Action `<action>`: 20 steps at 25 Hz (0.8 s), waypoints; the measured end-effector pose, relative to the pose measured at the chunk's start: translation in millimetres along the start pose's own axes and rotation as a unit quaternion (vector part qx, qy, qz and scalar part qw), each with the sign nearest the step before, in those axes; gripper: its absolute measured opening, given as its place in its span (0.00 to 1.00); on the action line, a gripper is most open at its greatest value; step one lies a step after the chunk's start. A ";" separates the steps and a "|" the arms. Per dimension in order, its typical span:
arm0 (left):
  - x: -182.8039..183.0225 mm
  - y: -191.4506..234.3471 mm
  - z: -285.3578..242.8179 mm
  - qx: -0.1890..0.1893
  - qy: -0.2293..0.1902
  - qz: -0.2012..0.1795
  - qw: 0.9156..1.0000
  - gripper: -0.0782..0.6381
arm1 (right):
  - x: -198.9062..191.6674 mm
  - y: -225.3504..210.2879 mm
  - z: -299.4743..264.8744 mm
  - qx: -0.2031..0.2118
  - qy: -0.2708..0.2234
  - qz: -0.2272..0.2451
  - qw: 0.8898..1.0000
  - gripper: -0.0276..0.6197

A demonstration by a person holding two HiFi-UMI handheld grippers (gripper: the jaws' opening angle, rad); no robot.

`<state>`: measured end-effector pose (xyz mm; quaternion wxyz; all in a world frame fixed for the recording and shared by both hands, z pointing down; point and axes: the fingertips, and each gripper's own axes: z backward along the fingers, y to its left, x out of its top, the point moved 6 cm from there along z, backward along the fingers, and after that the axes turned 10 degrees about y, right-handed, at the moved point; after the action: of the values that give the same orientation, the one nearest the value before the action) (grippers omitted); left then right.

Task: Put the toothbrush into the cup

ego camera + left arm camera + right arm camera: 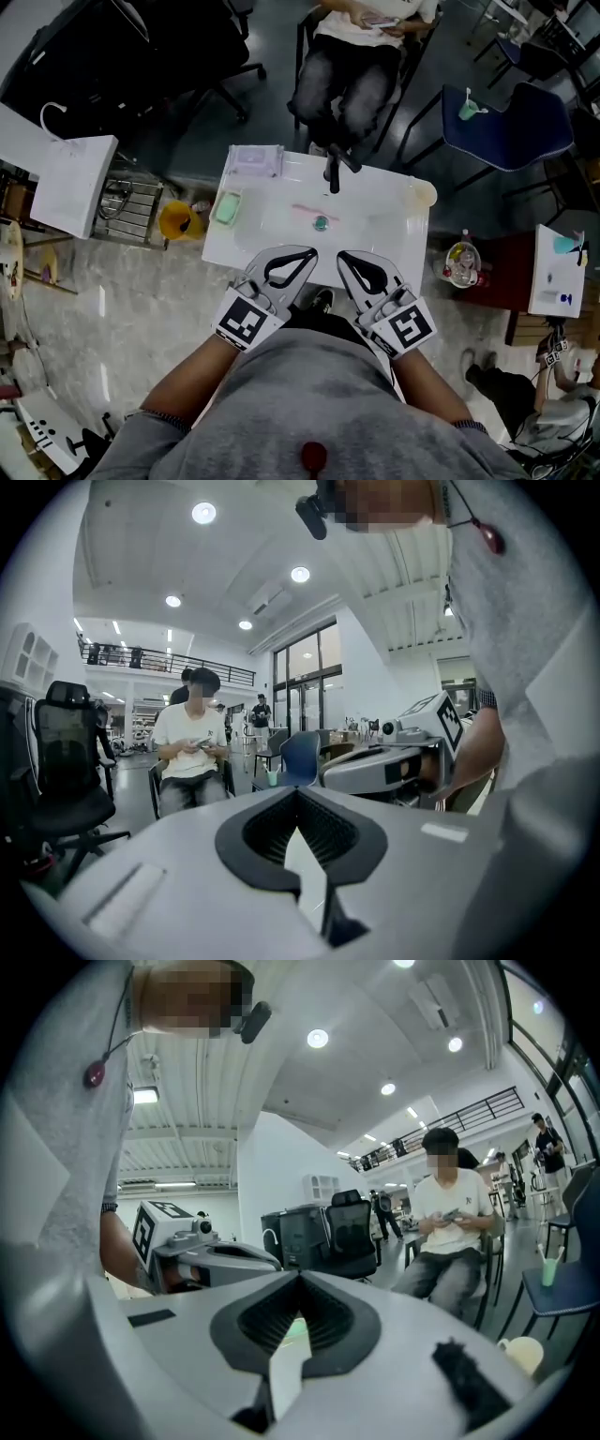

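On the white desk [398, 239], in its shallow basin: thin pink toothbrush [307, 210] lying flat, just behind a small teal round piece [321, 223]. Neither gripper touches it.

Cream-coloured cup [422, 193] stands at the desk's far right corner, well apart from the toothbrush. It also shows low at the right of the right gripper view.

Black tap [334, 171] stands at the far edge, just beyond the toothbrush. Pale green block [226, 208] sits on the desk's left side, with a lavender box [255, 160] behind it at the far left corner.

Left gripper [307, 253] and right gripper [343, 255] are side by side over the near edge, tips toward the basin, near each other but apart. Both are clenched: jaw tips meet, nothing between them, as each gripper view shows.

Beyond the desk, a person in a white shirt [352, 84] sits on a chair.
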<state>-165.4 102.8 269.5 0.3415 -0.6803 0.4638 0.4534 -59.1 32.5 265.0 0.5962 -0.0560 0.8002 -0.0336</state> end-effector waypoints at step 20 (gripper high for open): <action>-96.7 67.2 -108.1 -0.018 0.095 -0.056 0.994 0.12 | -89.0 -77.6 -61.1 -0.106 0.041 -0.047 0.992 0.05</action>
<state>-211.6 15.5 395.3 0.3082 -0.7514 0.4468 0.3752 -88.6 -33.7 376.5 0.5513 -0.1550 0.8195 0.0209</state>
